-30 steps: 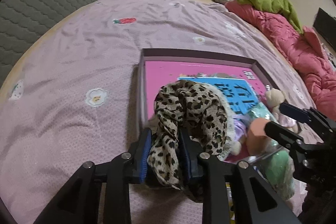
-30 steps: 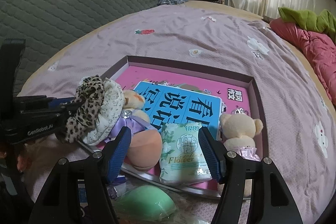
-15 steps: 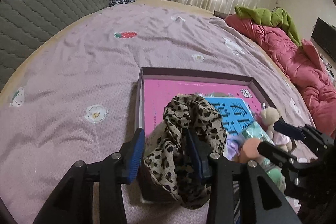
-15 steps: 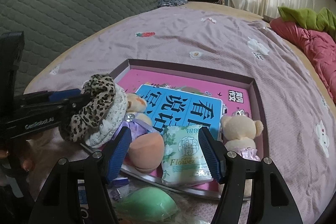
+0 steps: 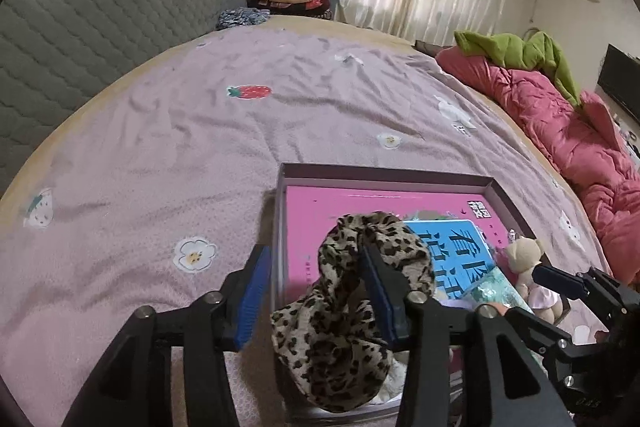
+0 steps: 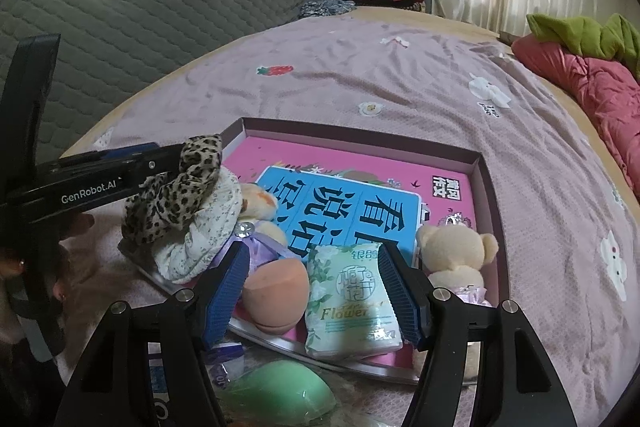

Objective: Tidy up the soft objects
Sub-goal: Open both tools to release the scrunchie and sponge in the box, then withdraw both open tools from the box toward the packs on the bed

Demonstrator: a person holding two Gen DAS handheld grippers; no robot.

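Note:
A leopard-print scrunchie (image 5: 332, 339) hangs looped over the right-hand finger of my left gripper (image 5: 316, 287), at the near left corner of the shallow box (image 5: 384, 173). The jaws are opening and the pads do not press the cloth. In the right wrist view the leopard scrunchie (image 6: 176, 195) rests on a white floral scrunchie (image 6: 204, 239). My right gripper (image 6: 314, 287) stands open above a tissue pack (image 6: 352, 291) and an orange sponge (image 6: 276, 291), gripping neither.
The box (image 6: 360, 133) lies on a lilac bedspread (image 5: 200, 147) and holds a pink and blue book, a cream teddy bear (image 6: 452, 247) and a purple-dressed bear (image 6: 256, 203). A green sponge (image 6: 280, 395) lies in front of the box. A red quilt (image 5: 560, 139) runs along the right.
The left gripper's jaws have spread and let go of the leopard scrunchie, which now hangs from one finger. The left view has tilted up slightly. The right gripper has kept still.

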